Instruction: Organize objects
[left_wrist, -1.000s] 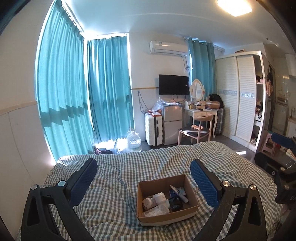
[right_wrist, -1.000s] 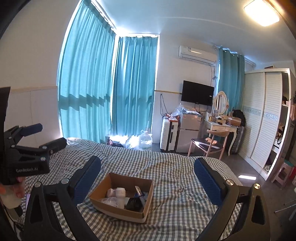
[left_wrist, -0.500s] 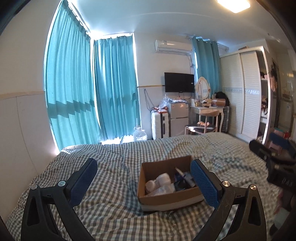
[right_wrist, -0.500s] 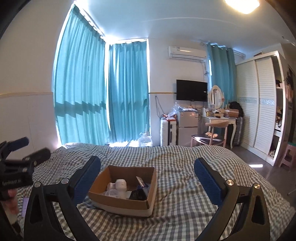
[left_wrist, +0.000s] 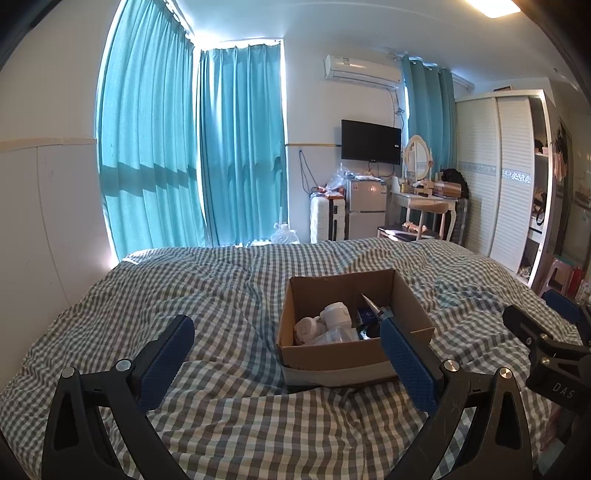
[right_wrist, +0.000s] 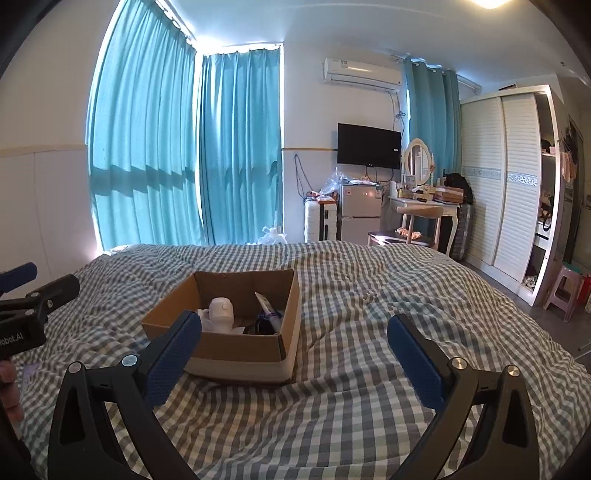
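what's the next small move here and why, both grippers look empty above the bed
Probably ease the left hand-held gripper forward and down over the cardboard box toward the white bottle. Both grippers are open and hold nothing, the box sits open on the checked bedspread, and the bottle lies on top, nearest the left one.

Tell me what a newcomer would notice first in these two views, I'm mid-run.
Probably the open cardboard box of small items, sitting on the checked bedspread just ahead of both grippers. The left gripper and right gripper are both wide open and empty. Behind, teal curtains fill the far wall.
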